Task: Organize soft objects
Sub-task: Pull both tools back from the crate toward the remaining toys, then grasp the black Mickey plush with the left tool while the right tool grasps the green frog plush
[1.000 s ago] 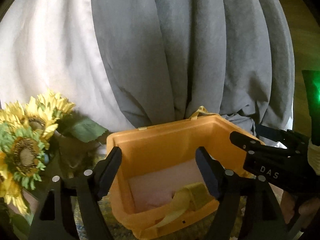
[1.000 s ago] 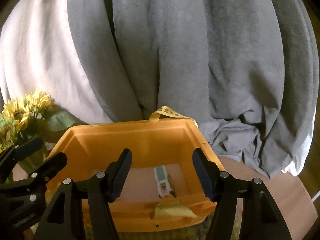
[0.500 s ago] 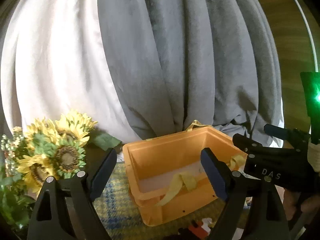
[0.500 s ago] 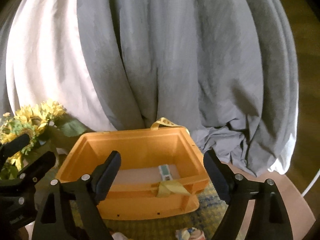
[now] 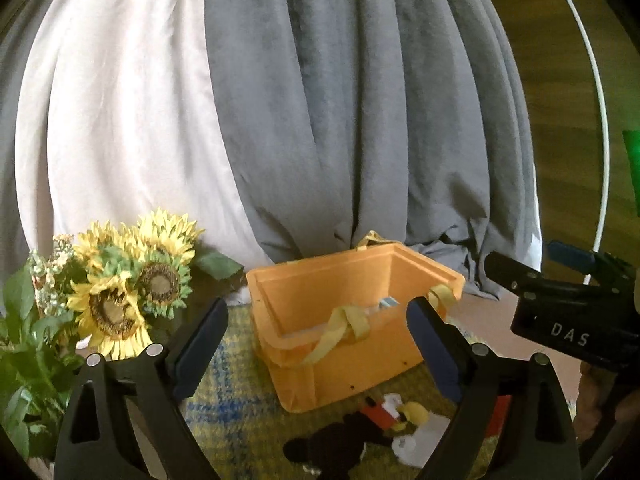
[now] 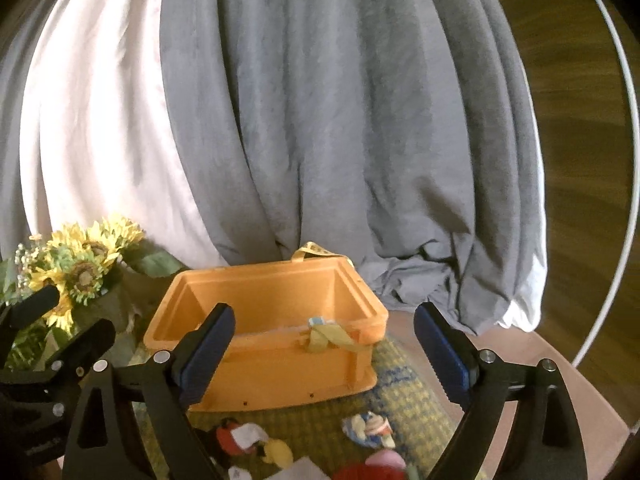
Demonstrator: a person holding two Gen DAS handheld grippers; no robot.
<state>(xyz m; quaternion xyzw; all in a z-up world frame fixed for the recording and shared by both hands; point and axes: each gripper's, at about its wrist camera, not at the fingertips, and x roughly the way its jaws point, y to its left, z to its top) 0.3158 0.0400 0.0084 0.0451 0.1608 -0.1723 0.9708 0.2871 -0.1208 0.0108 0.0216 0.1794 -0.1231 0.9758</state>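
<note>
An orange fabric bin [image 5: 344, 332] with yellow handles stands on a yellow-green mat; it also shows in the right wrist view [image 6: 272, 348]. A small item lies inside it [image 6: 320, 322]. Soft toys lie on the mat in front: a black, red and yellow plush [image 5: 360, 428], also seen in the right wrist view [image 6: 248, 440], and a smaller multicoloured toy [image 6: 368, 426]. My left gripper [image 5: 316, 344] is open and empty, held back from the bin. My right gripper [image 6: 324, 356] is open and empty, also back from the bin.
A sunflower bouquet [image 5: 120, 280] stands left of the bin. Grey and white curtains [image 5: 320, 100] hang behind. The mat [image 6: 404, 396] lies on a round wooden table [image 6: 568, 364]. A white hoop [image 6: 624, 160] stands at the right. The other gripper [image 5: 568, 320] shows at right.
Both grippers have pulled back and up from the bin. The bin looks smaller, and the mat and the soft toys in front of it have come into view.
</note>
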